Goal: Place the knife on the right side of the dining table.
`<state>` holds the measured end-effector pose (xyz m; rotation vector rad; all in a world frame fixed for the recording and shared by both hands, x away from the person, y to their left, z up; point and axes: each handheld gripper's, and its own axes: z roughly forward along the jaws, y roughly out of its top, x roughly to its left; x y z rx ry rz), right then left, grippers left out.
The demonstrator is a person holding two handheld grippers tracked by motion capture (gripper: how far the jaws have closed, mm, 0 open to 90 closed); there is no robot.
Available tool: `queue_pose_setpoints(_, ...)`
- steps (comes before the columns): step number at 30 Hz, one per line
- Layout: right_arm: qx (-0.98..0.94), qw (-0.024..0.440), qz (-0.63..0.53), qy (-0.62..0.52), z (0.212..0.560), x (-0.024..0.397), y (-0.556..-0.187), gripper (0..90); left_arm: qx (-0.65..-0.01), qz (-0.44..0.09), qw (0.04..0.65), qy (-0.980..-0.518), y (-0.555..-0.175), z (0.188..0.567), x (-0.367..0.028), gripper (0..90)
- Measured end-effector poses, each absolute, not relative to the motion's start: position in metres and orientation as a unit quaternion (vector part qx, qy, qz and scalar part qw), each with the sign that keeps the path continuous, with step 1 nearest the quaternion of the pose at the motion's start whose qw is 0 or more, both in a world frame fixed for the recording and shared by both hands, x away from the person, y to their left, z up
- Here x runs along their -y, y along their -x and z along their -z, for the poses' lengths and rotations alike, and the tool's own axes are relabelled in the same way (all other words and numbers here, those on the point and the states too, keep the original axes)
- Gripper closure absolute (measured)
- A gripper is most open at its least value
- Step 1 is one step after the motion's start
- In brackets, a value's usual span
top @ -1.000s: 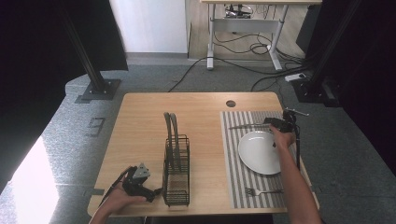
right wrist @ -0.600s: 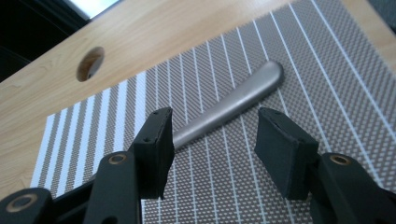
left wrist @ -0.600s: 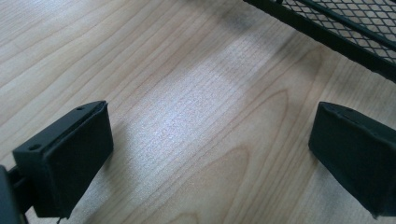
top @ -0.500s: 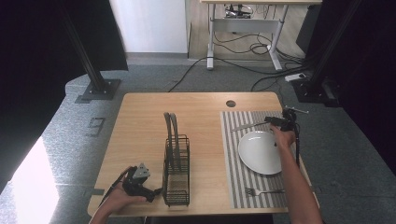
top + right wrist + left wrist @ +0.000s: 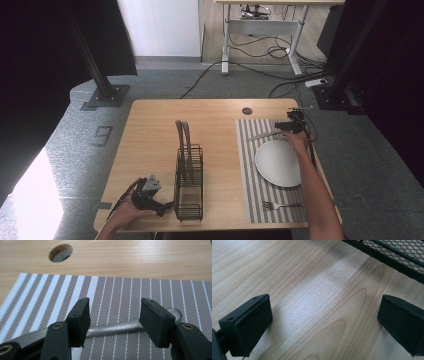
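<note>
**Knife on the placemat, my right jaws spread above its handle**

At the left, near my edge of the wooden table [image 5: 150, 130], my left gripper [image 5: 150, 192] rests low in my hand, just beside the foot of the black wire rack [image 5: 189, 185]. In the left gripper view its two black pads [image 5: 249, 325] stand wide apart with bare wood grain between them, and the rack's mesh [image 5: 397, 255] crosses the upper right corner, close ahead. Nothing sits between those pads.

The rack stands upright near the table's middle, with two grey curved pieces rising out of its far end.

Further right lies the striped placemat [image 5: 250, 175]. On it sit a white plate [image 5: 278, 162], a fork [image 5: 282, 205] near my edge, and the knife [image 5: 265, 135] along the mat's far part, just beyond the plate.

At the far right, my right gripper [image 5: 292, 126] hangs over the far corner of the mat, at the knife's handle end. In the right gripper view its jaws have just been opening: the pads [image 5: 81, 320] stand spread, and the grey knife handle [image 5: 117, 328] lies on the mat between and below them, untouched by either pad. Beyond the mat's edge I see the round cable hole [image 5: 60, 252] in the tabletop
</note>
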<state>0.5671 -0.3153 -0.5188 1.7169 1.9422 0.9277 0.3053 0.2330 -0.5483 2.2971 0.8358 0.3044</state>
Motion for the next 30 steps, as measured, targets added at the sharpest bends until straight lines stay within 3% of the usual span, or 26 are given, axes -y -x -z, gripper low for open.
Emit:
queue_pose_setpoints(12,-0.713,0.200,-0.298,-0.601,0.539,0.313,-0.576,42.2,-0.317,-0.115,0.333,-0.880,-0.306,0.548,-0.233,0.0)
queue_pose_setpoints(30,-0.688,0.182,-0.305,-0.633,0.537,0.320,-0.571,41.5,-0.318,-0.116,0.333,-0.880,-0.306,0.548,-0.233,0.0)
